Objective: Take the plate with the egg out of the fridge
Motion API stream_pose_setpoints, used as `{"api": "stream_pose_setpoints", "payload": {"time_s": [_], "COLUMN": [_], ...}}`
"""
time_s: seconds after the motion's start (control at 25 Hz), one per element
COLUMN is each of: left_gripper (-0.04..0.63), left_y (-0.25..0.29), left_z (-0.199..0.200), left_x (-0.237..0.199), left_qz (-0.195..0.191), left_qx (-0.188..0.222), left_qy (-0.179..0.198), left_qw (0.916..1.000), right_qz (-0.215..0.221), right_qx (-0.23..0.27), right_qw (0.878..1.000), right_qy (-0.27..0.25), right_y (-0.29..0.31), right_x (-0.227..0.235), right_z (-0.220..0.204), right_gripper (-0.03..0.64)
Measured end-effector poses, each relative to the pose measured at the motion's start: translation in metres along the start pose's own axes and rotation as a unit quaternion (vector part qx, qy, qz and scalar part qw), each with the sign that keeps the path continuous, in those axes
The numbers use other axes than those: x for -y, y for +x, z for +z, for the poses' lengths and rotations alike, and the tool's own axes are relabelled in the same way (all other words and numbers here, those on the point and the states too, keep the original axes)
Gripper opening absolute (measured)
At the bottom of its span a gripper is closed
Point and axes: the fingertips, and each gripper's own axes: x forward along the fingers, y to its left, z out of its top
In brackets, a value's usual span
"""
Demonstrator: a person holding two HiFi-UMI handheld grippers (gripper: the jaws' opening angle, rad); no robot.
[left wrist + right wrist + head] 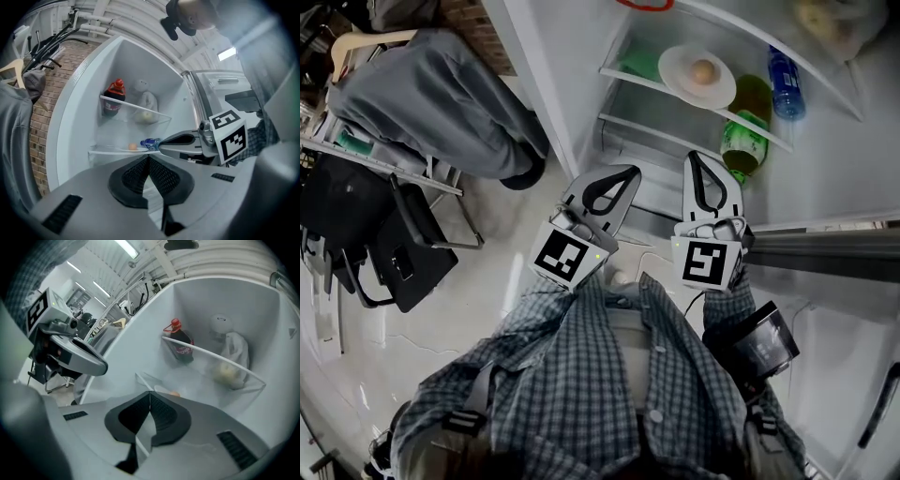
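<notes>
White, smooth-walled fridge (546, 75) stands open at one o'clock in the head view, with a clear shelf (633, 82) across it. Below, the grey plastic left tongs (617, 180) and right tongs (701, 169), with ribbed black pads, are both closed tight on nothing. A round, glossy white plate (680, 80) lies flat on the shelf, at twelve o'clock from the tongs and apart from them. The small tan egg (703, 70) rests near its middle; its long axis is too small to read.

A round white plate (680, 67) bearing one brown egg (703, 71) lies flat on a fridge shelf (623, 77), well ahead of both jaws.
</notes>
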Motion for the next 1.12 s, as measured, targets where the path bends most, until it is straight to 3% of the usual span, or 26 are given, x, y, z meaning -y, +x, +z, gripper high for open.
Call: {"api": "stream_pose_setpoints", "payload": {"time_s": [0.2, 0.48, 0.56, 0.68, 1.12], "left_gripper": [0.006, 0.006, 0.006, 0.006, 0.006], "left_y": [0.002, 0.000, -0.002, -0.004, -0.009], "left_z": [0.000, 0.000, 0.000, -0.001, -0.002], "left_x": [-0.016, -0.027, -0.028, -0.032, -0.039], "left_qz": [0.007, -0.003, -0.005, -0.003, -0.002], "left_qx": [0.003, 0.004, 0.003, 0.000, 0.001], "left_qy": [0.001, 0.003, 0.003, -0.001, -0.013], "left_qw": [1.0000, 1.0000, 1.0000, 1.0000, 0.9999], "right_qz": [0.007, 0.009, 0.006, 0.007, -0.017], "right_qx": [-0.042, -0.097, -0.111, -0.134, -0.178], "right_qw": [0.996, 0.980, 0.975, 0.968, 0.935], "right_qy": [-0.077, -0.173, -0.192, -0.211, -0.306], "right_y": [0.036, 0.074, 0.081, 0.091, 0.111], "right_x": [0.006, 0.012, 0.016, 0.022, 0.030], "right_z": [-0.010, -0.022, -0.026, -0.031, -0.046], "right_gripper": [0.006, 0.008, 0.009, 0.067, 0.070]}}
